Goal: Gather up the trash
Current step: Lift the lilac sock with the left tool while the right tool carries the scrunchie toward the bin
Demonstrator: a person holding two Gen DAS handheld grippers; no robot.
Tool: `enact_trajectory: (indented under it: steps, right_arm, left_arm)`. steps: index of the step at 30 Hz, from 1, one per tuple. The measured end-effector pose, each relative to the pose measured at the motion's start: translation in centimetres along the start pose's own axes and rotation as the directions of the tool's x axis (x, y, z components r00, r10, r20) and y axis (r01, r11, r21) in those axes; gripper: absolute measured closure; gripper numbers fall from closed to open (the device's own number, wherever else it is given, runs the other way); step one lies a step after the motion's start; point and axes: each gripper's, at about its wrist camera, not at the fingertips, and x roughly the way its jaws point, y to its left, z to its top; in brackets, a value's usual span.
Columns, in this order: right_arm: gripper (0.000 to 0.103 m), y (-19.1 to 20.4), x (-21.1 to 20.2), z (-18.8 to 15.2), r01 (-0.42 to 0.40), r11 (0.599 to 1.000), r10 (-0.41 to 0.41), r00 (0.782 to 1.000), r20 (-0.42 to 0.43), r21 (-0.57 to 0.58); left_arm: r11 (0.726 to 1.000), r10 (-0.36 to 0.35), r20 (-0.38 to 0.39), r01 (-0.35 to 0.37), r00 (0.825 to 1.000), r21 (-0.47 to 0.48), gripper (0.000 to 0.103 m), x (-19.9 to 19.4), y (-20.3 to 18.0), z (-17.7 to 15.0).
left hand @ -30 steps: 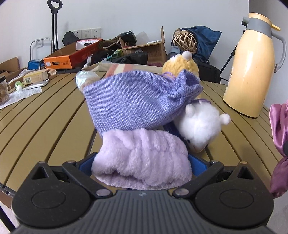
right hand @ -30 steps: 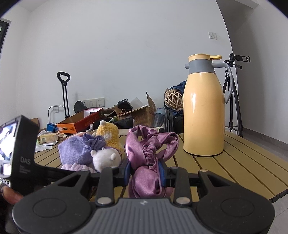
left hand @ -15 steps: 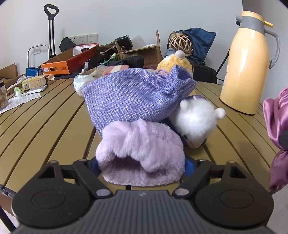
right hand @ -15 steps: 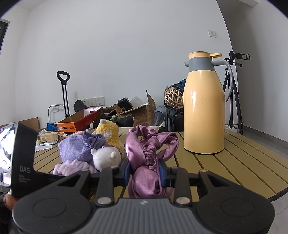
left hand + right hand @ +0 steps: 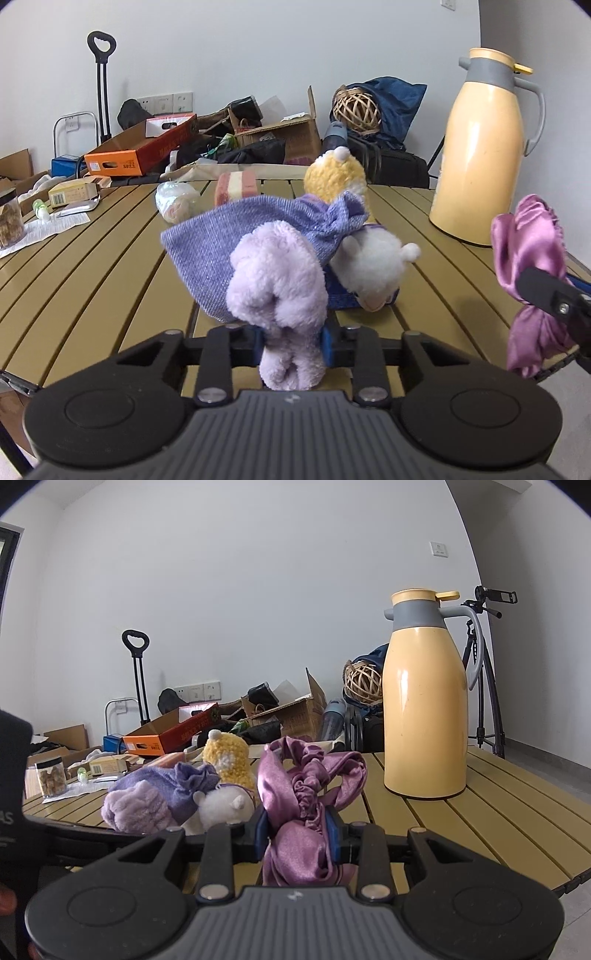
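My left gripper (image 5: 291,341) is shut on a fluffy lilac cloth (image 5: 277,288) and holds it just above the slatted table (image 5: 92,266); the cloth also shows in the right wrist view (image 5: 136,808). My right gripper (image 5: 297,834) is shut on a shiny purple satin cloth (image 5: 299,797), which hangs at the right edge of the left wrist view (image 5: 528,251). Behind the lilac cloth lie a blue-purple woven pouch (image 5: 229,236), a white plush toy (image 5: 373,269) and a yellow plush toy (image 5: 336,177).
A tall yellow thermos (image 5: 484,147) stands at the table's right. A wrapped white bundle (image 5: 173,201), a pink striped block (image 5: 236,186), a jar (image 5: 11,218) and small boxes (image 5: 74,190) lie further back and left. Cardboard boxes (image 5: 280,136) and bags crowd the floor behind.
My left gripper has closed on the lilac cloth, squeezed it narrow and lifted it off the table, drawing back from the pouch. My right gripper still holds the satin cloth, hardly moved.
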Motion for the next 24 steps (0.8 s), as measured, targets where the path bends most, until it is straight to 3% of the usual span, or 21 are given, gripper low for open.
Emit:
enact_trajectory:
  steps: [19,24]
  right_arm:
    - [0.073,0.3,-0.7,0.1,-0.034,0.999,0.034,0.999,0.016,0.001]
    - [0.073,0.7,-1.2,0.3,-0.056,0.998,0.056,0.998,0.022,0.003]
  left_arm:
    - [0.999,-0.044,0.070,0.046,0.997,-0.027,0.077,-3.8,1.6,0.9]
    - [0.994,-0.096,0.090,0.101,0.991,-0.052,0.077,-5.6,2.8,1.1]
